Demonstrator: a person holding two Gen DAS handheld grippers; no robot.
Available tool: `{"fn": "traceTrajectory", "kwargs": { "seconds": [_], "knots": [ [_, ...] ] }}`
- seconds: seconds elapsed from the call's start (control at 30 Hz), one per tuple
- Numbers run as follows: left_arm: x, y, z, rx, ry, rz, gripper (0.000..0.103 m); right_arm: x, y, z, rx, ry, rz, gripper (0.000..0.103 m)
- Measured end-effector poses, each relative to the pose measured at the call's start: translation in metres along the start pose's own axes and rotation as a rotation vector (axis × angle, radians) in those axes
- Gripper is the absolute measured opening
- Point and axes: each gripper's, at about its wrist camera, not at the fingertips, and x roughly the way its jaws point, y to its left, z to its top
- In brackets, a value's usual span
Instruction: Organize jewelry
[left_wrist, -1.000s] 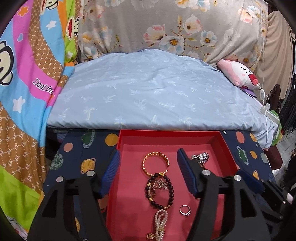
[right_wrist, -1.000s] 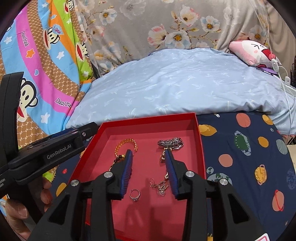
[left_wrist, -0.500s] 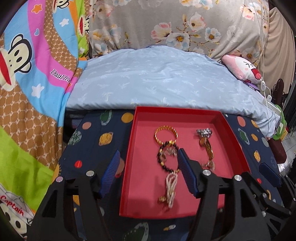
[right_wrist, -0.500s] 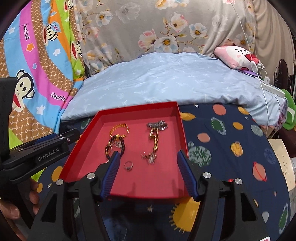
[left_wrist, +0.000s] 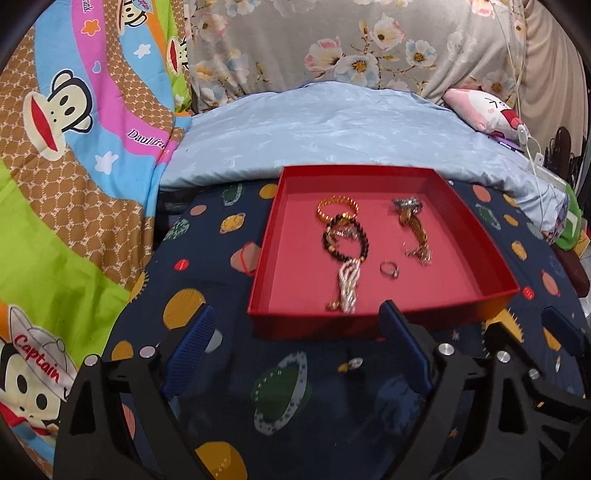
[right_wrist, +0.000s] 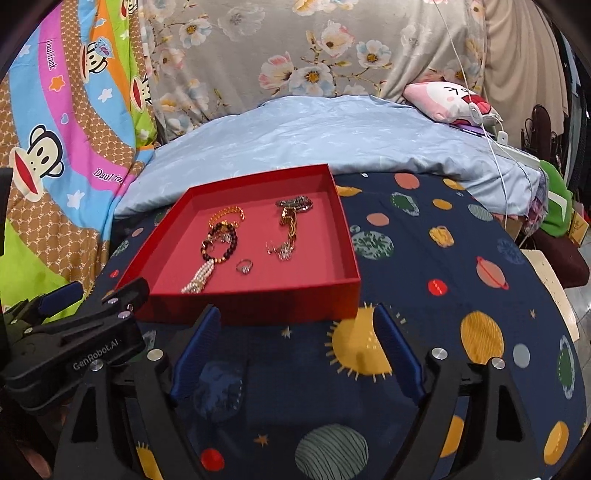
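Both grippers, left gripper (left_wrist: 295, 350) and right gripper (right_wrist: 297, 347), hang spread and empty just short of the shallow red cardboard tray (right_wrist: 258, 301); the jewelry lies straight ahead.

Red tray (left_wrist: 480, 236) on planet-print cloth (left_wrist: 229, 332), gold bangle (left_wrist: 337, 207), beaded bracelet (left_wrist: 345, 240), ring (left_wrist: 389, 268), left gripper (left_wrist: 295, 328) jaws apart

Both views are bright and evenly lit, seemingly from overhead, with soft shadows under the tray (left_wrist: 436, 317) and fingers (right_wrist: 195, 347). Fisheye bending curves the edges into black corners. The jewelry looks slightly soft, the rest sharp, without glare.
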Motion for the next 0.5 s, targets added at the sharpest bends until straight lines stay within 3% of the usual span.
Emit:
{"fn": "traceTrajectory", "kwargs": {
  "seconds": [0.07,0.3,0.5],
  "knots": [
    [0.002,0.002,-0.008,-0.014,0.014,-0.003,0.093,-0.001,-0.002,-0.007,0.004,0.000,-0.008,0.086],
    [0.007,-0.002,-0.036,0.008,-0.001,0.049,0.094,0.002,0.001,-0.033,-0.029,-0.006,-0.053,0.086],
    [0.008,0.003,-0.047,-0.037,-0.033,0.038,0.094,0.006,0.002,-0.033,-0.032,0.016,-0.064,0.086]
  ]
}}
